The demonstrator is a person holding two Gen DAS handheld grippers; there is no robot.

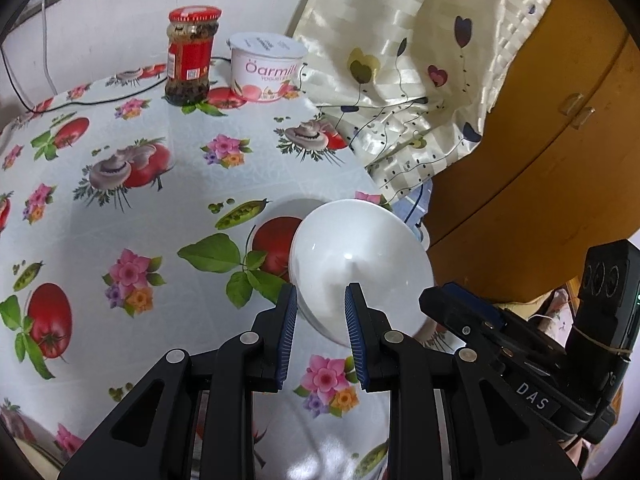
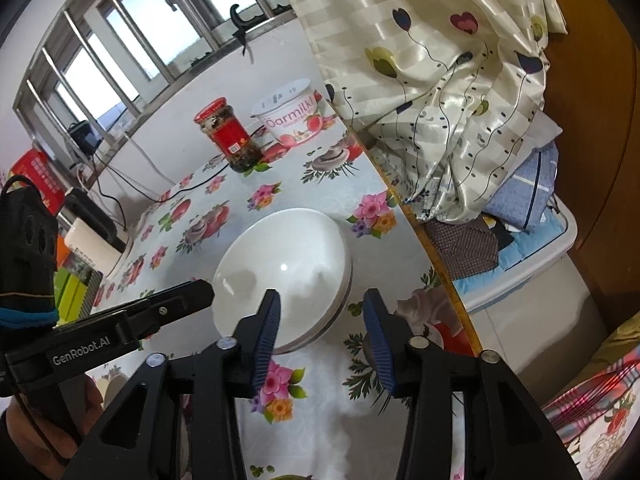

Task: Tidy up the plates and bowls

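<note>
A glossy white bowl (image 1: 360, 256) (image 2: 280, 256) sits on the flowered tablecloth near the table's right edge; a second rim under it suggests it rests in another bowl. My left gripper (image 1: 320, 300) stands open, its fingers a short way apart over the bowl's near left wall, and nothing is pinched. Seen from the right wrist, the left gripper (image 2: 192, 292) has its tip at the bowl's left rim. My right gripper (image 2: 322, 300) is open: one finger lies in front of the bowl's inside, the other outside its right rim. Its tip (image 1: 436, 300) shows beside the bowl's right edge.
At the back stand a red-lidded jar (image 1: 190, 60) and a yogurt tub (image 1: 266, 68). A black cable (image 1: 100, 100) crosses the cloth. A curtain (image 1: 400, 60) hangs past the table's right edge, with a wooden cabinet (image 1: 540, 160) and a bin of fabric (image 2: 520, 232) beyond.
</note>
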